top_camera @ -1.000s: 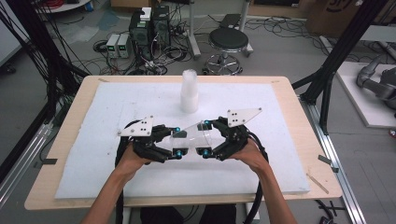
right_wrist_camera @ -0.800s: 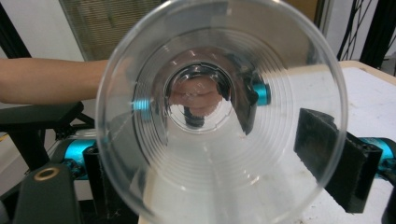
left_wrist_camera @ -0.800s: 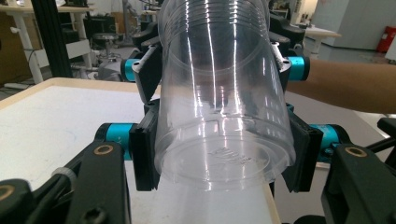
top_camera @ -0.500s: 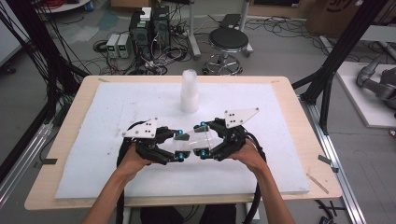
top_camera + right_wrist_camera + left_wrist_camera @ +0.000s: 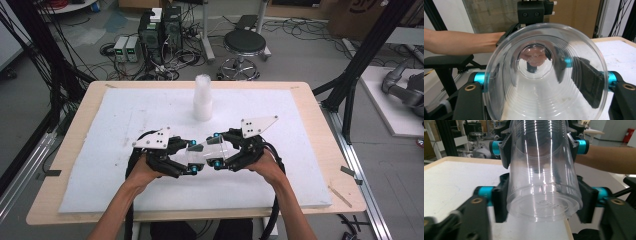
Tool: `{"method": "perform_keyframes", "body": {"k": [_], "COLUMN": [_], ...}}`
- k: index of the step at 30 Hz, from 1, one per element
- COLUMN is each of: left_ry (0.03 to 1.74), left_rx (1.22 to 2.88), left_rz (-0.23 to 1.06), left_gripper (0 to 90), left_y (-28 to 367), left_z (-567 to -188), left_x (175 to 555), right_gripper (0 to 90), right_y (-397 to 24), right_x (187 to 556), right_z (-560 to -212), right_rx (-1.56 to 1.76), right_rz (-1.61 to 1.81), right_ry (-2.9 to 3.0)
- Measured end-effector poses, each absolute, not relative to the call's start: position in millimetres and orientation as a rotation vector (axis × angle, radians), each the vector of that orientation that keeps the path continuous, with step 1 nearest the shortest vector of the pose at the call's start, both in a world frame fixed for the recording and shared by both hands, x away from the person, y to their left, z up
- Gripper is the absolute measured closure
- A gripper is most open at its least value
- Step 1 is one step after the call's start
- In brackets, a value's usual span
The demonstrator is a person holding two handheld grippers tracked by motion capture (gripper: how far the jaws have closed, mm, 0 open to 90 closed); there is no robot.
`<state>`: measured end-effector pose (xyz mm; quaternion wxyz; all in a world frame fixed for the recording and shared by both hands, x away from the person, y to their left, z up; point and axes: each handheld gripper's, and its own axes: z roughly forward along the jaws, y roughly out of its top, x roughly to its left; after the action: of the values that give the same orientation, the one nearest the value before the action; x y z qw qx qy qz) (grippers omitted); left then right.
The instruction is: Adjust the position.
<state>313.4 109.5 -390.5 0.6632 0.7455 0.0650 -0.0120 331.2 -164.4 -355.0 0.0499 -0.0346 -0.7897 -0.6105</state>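
A clear plastic cup (image 5: 205,149) lies on its side in the air between my two grippers, just above the white mat. My left gripper (image 5: 194,156) has its pads (image 5: 500,202) against the walls at the base end of the cup (image 5: 544,182); its jaws have just been opening. My right gripper (image 5: 216,150) straddles the mouth end, and its jaws have just been closing onto the cup (image 5: 544,82). One right pad (image 5: 589,82) presses the cup's wall. The right gripper's jaws also stand farther off in the left gripper view, clasping the cup.
A stack of clear cups (image 5: 202,102) stands upright at the far middle of the white mat (image 5: 125,115). The mat covers most of the wooden table (image 5: 330,150). A stool, cables and black frame posts stand on the floor beyond.
The right gripper's jaws have closed in around the cup's mouth end, where they stood wide a second ago. Both hands have kept their places.
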Motion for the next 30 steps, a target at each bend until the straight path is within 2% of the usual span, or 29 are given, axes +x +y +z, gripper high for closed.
{"method": "perform_keyframes", "body": {"k": [2,3,8,12,21,30], "left_ry": [0.237,0.256,0.25,0.281,0.53,0.761], "left_rx": [1.707,1.714,1.72,1.786,1.871,1.796], "left_rz": [-0.022,-0.023,-0.02,0.034,0.275,0.405], "left_gripper": [8.9,2.1,1.7,1.7,1.7,1.7], "left_y": [107.6,107.8,110.3,116.0,155.9,191.6], "left_z": [-390.7,-391.4,-390.6,-390.5,-408.4,-440.1], "left_x": [314.7,315.4,313.7,311.5,300.4,292.5], "right_gripper": [31.8,31.8,31.9,31.9,32.5,33.5], "right_y": [-164.1,-164.3,-165.0,-166.5,-169.0,-161.6], "right_x": [331.1,330.8,331.5,332.4,343.4,358.2], "right_z": [-354.9,-354.9,-355.3,-355.4,-348.4,-337.1], "right_rx": [-0.101,-0.103,-0.121,-0.139,-0.345,-0.54], "right_rz": [-1.863,-1.859,-1.856,-1.851,-1.697,-1.37], "right_ry": [-2.408,-2.409,-2.414,-2.424,-2.608,-2.835]}}
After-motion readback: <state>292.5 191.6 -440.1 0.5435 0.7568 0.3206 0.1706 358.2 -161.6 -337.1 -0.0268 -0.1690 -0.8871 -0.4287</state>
